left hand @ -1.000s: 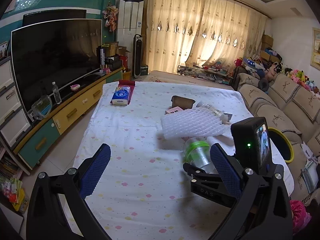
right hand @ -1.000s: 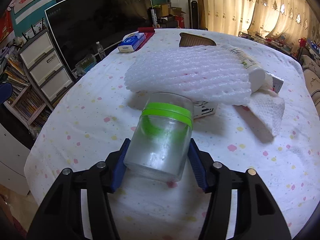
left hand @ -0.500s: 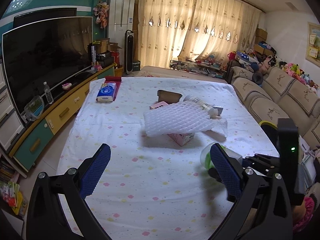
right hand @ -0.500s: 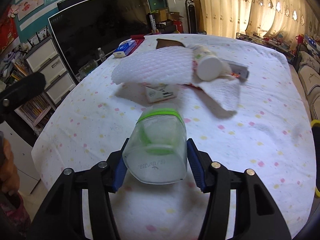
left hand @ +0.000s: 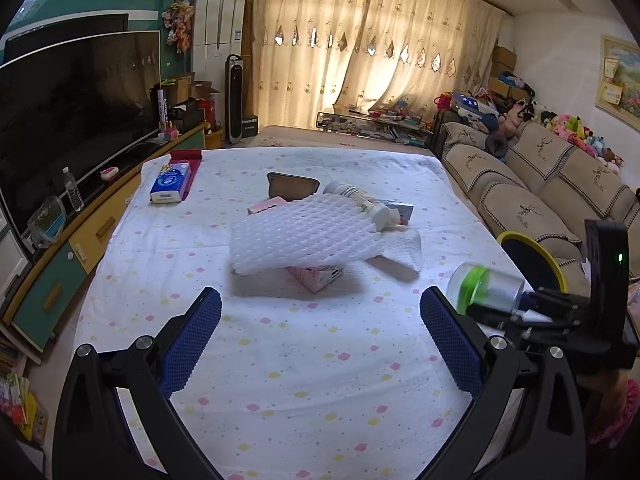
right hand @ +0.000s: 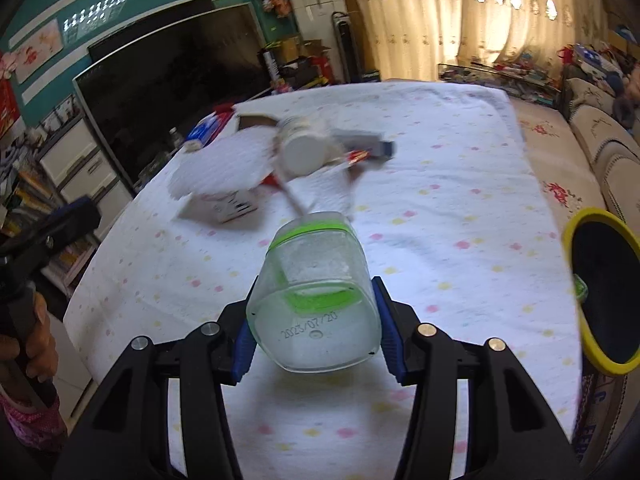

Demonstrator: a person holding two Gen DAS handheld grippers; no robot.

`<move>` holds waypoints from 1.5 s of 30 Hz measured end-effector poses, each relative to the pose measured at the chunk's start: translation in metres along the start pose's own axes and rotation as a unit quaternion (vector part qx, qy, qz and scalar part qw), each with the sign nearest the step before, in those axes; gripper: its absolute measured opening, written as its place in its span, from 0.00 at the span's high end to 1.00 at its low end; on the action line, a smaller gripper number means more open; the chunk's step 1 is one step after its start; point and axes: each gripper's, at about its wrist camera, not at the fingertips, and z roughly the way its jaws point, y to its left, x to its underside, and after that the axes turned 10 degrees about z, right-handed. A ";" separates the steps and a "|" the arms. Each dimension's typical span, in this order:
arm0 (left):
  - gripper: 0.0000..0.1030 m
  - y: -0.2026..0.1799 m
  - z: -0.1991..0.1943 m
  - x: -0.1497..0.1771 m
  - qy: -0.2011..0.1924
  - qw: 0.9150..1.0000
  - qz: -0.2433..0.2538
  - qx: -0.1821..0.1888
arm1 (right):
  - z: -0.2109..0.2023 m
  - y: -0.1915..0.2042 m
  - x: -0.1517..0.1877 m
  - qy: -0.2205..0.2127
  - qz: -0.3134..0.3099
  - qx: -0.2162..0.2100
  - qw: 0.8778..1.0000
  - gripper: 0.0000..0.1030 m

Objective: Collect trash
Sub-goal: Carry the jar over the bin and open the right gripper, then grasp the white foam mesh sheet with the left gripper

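One clear plastic jar (right hand: pixel 316 300) with a lime-green band is clamped between the blue pads of the right gripper (right hand: pixel 314 334), carried off the cloth near the table's right edge, close to a black bin (right hand: pixel 604 296) with a yellow rim. The left gripper (left hand: pixel 320 344) hangs spread and empty above the near edge of the table (left hand: pixel 280 380), which is draped in a white cloth dotted pink and yellow. By the look of it, most trash remains: at the centre lie a ridged white foam sheet (left hand: pixel 304 236), a pink carton (left hand: pixel 318 274), a white bottle (left hand: pixel 358 200) and a crumpled paper towel (left hand: pixel 404 250). A tissue pack (left hand: pixel 170 182) sits towards the far-left corner.
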 end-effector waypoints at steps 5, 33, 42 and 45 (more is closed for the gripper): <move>0.05 -0.007 0.013 -0.002 0.011 1.000 0.007 0.004 | -0.019 -0.065 -0.026 -0.041 0.061 0.057 0.996 0.52; 0.05 -0.027 0.083 -0.037 0.048 0.998 0.025 0.008 | 0.021 -0.280 -0.029 0.014 0.233 0.249 0.940 0.44; 0.05 -0.008 0.110 -0.053 0.050 0.999 0.018 -0.011 | 0.019 -0.261 -0.033 0.009 0.212 0.235 0.949 0.43; 0.14 -0.006 0.122 -0.053 0.061 0.998 0.017 -0.011 | 0.020 -0.256 -0.034 0.011 0.207 0.231 0.951 0.43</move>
